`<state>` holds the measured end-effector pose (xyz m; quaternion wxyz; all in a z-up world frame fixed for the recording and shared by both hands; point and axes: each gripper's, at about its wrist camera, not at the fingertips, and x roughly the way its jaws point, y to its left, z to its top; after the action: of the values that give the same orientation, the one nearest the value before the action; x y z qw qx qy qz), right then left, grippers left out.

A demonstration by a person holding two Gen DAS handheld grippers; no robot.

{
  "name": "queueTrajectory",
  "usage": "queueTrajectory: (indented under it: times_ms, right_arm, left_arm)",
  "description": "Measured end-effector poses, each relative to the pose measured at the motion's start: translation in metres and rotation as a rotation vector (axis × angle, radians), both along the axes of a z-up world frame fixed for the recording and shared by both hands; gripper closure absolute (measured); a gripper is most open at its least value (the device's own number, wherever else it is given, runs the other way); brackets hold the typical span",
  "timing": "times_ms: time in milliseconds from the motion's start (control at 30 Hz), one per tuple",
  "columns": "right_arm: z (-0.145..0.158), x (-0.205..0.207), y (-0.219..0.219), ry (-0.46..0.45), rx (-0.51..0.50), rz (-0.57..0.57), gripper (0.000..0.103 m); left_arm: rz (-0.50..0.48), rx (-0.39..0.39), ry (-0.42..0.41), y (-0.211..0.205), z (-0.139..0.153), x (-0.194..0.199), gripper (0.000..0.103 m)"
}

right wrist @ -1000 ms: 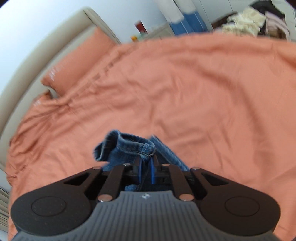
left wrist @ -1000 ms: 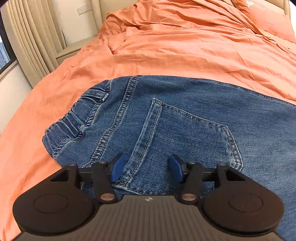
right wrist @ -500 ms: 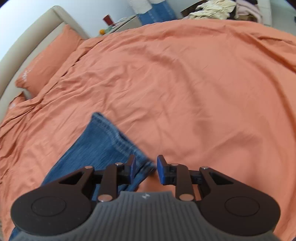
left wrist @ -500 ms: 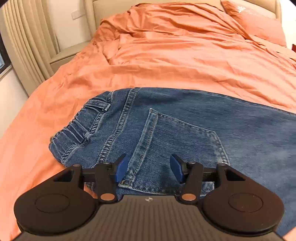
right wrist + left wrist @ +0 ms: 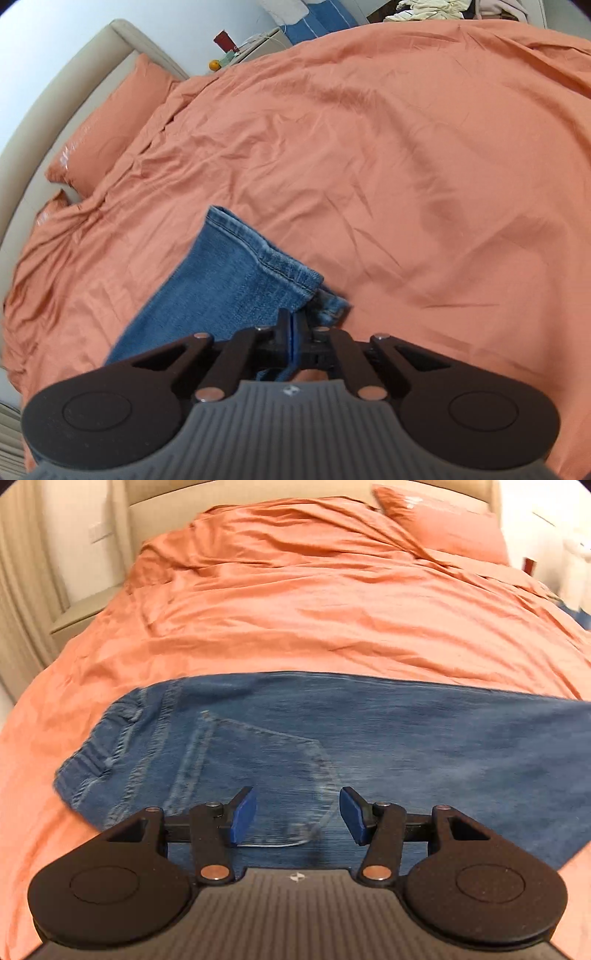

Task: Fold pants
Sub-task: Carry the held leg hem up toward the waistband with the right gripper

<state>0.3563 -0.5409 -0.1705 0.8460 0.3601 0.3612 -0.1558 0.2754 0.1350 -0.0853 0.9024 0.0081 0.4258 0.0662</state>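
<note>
Blue jeans [image 5: 332,738] lie flat on the orange bedspread [image 5: 314,609], waistband at the left, back pocket up. My left gripper [image 5: 293,814] is open and hovers over the pocket's lower edge, holding nothing. In the right wrist view the leg end of the jeans [image 5: 236,273] lies on the bedspread [image 5: 406,166], hems stacked. My right gripper [image 5: 293,326] is shut at the near corner of the hem; denim shows between its fingers.
An orange pillow [image 5: 107,122] and beige headboard [image 5: 44,99] are at the bed's head. A bedside table [image 5: 258,40] holds a red cup and small items. Clothes pile [image 5: 436,7] lies beyond the bed. Curtains [image 5: 18,590] hang at the left.
My right gripper let go of the hem, opened, then closed again on the hem corner. The leg end now lies flat. My left gripper drew back and shifted right, staying open.
</note>
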Motion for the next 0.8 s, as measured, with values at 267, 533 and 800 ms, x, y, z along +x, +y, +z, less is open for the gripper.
queueTrajectory:
  times_ms: [267, 533, 800]
  right_arm:
    - [-0.011, 0.001, -0.003, 0.057, 0.014, 0.004, 0.096]
    - [-0.010, -0.014, 0.009, 0.013, 0.154, 0.094, 0.062]
    - [-0.029, -0.014, 0.014, 0.009, 0.250, -0.015, 0.059]
  left_arm:
    - [-0.055, -0.012, -0.015, -0.043, 0.001, 0.003, 0.042]
    - [-0.095, -0.139, -0.065, -0.110, 0.001, 0.005, 0.044]
    - [-0.222, -0.196, -0.011, -0.154, -0.009, 0.030, 0.044]
